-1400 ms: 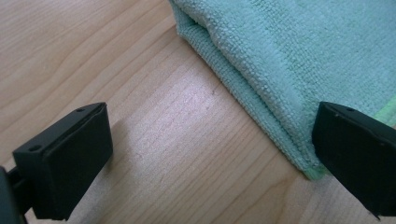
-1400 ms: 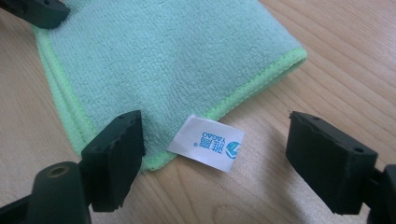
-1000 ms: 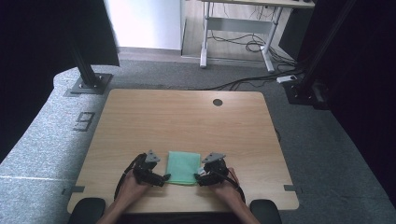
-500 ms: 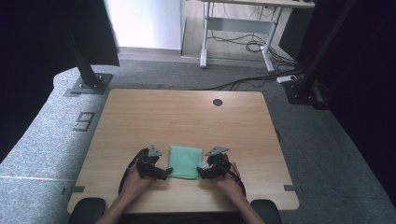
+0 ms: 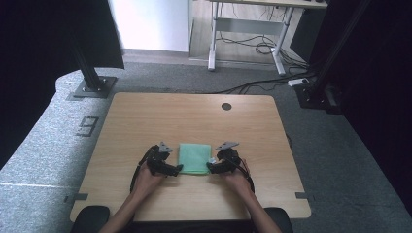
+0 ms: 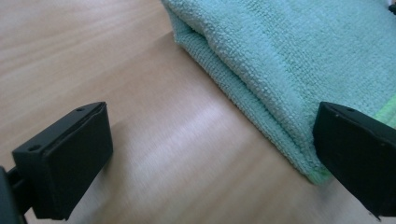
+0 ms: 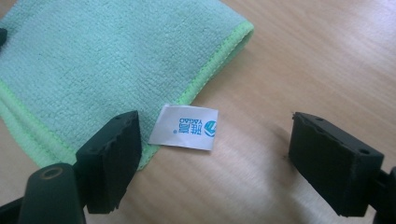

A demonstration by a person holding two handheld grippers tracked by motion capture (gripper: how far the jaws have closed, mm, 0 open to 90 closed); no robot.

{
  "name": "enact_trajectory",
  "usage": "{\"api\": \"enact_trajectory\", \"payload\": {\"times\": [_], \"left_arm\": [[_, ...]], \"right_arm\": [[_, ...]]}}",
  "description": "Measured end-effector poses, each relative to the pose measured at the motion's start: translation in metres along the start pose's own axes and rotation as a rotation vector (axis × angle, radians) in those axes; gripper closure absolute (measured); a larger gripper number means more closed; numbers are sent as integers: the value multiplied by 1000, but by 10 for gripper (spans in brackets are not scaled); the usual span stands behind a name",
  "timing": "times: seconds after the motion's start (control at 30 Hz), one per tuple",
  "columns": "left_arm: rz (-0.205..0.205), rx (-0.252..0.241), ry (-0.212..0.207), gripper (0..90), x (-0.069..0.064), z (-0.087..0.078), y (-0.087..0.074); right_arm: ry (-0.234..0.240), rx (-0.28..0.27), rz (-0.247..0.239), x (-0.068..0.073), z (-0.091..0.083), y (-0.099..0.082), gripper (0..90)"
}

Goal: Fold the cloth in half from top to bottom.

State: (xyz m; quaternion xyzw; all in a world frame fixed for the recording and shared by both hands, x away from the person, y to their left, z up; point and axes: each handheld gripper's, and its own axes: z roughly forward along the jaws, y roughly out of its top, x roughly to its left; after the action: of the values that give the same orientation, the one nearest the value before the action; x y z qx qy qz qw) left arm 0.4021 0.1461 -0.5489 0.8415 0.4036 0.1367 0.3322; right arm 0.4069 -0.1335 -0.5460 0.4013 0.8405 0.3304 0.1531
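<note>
Evidently both tools are released, the left tool (image 5: pixel 178 168) and the right tool (image 5: pixel 210 166) flanking the near corners of the folded green cloth (image 5: pixel 195 158) on the desk (image 5: pixel 145 116). Each should straddle one corner fully before clamping. The cloth's white label (image 7: pixel 184 127) is too blurred to read.

A white care tag (image 7: pixel 184 127) sewn to the green cloth's (image 7: pixel 93 60) edge carried teal lettering and a round logo (seen upside down, too small to read). A large "9" (image 5: pixel 87 126) was marked on the grey floor mat (image 5: pixel 58 145).
</note>
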Motion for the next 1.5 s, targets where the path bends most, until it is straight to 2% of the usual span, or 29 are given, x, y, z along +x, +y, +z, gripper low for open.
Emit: {"api": "enact_trajectory", "payload": {"times": [0.3, 0.47, 0.73, 1.13, 1.33, 1.5], "left_arm": [[-14, 0, 11, 0, 8, 12, 13], [-23, -1, 18, 0, 12, 16, 19], [-31, -3, 27, 0, 18, 24, 28], [-30, -3, 6, 0, 20, 24, 29], [-40, 7, -10, 0, 21, 21, 30], [5, 3, 6, 0, 14, 12, 32]], "right_arm": [[-26, -6, 30, -16, 10, 10, 170], [-40, -11, 31, -22, 14, 15, 170], [-43, -24, 43, -31, 19, 18, 169], [-27, -12, 40, -33, 17, 20, 174], [-19, -19, 31, -32, 11, 23, 138], [4, -35, 17, -29, 2, 25, 112]]}}
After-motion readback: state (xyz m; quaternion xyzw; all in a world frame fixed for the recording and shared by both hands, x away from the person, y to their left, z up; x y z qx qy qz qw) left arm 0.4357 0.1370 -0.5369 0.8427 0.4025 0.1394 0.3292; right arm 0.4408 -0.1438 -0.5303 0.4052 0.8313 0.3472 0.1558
